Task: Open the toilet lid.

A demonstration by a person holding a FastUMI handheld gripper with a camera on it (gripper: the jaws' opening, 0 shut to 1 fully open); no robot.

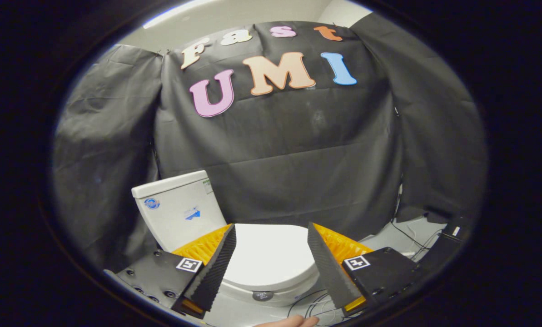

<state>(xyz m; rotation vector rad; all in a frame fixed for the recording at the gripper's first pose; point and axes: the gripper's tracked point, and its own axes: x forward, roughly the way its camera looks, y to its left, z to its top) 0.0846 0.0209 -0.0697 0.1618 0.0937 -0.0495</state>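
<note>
Tool (271, 238) fingers spread, closed toilet lid (271, 259) between them

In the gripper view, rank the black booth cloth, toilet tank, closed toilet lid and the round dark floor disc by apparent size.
1. Black booth cloth, by far the largest.
2. Toilet lid and toilet tank: alike; the open jaws of the gripper frame the lid and hide its sides, so unranked.
3. Floor disc, smallest.

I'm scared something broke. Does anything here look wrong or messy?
Nothing looks broken. The toilet lid lies flat and closed, seen between the open gripper fingers. Only some loose cables trail on the floor beside the toilet.
</note>
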